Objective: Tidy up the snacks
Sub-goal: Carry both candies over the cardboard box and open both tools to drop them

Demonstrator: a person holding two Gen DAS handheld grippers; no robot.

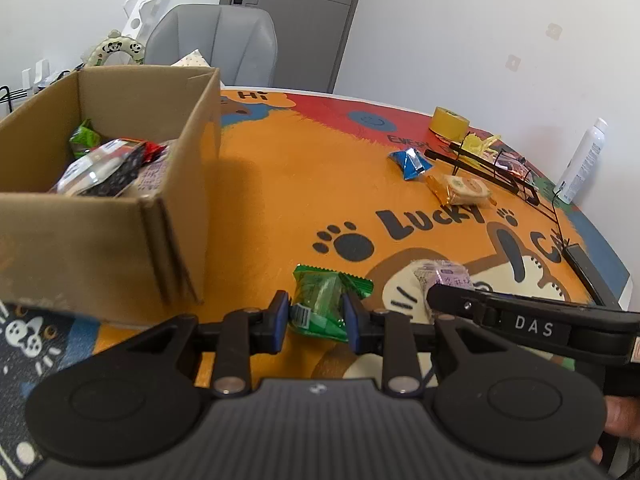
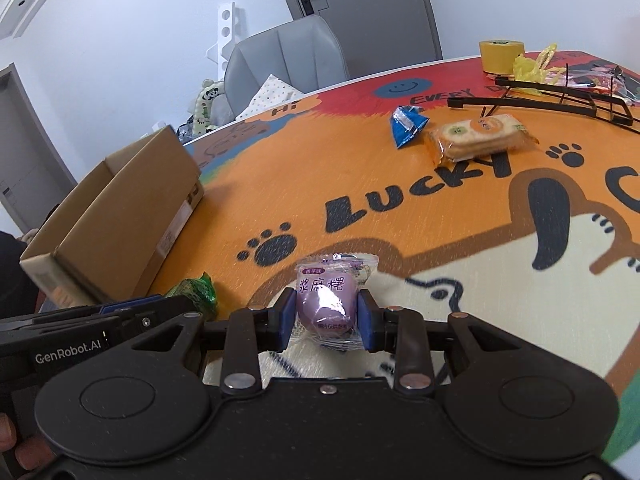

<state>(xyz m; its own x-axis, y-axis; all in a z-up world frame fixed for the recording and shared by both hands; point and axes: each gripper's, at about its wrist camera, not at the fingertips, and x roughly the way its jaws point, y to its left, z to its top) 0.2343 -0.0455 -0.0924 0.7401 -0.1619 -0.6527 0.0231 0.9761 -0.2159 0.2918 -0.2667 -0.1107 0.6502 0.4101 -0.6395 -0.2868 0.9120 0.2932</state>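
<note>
My left gripper (image 1: 316, 312) is shut on a green snack packet (image 1: 322, 300) low over the orange cartoon mat (image 1: 280, 184). My right gripper (image 2: 325, 314) is shut on a purple mochi packet (image 2: 327, 296), beside the left one; the mochi also shows in the left wrist view (image 1: 444, 276). A cardboard box (image 1: 120, 216) stands to the left and holds several snack packets (image 1: 108, 164). A blue packet (image 2: 406, 124) and an orange cracker pack (image 2: 476, 136) lie farther back on the mat.
A yellow tape roll (image 2: 500, 56), yellow wrappers (image 2: 534, 66) and a black wire rack (image 2: 560, 98) lie at the far right. A white spray bottle (image 1: 582, 160) stands at the table's right edge. A grey chair (image 1: 216, 44) stands behind the table.
</note>
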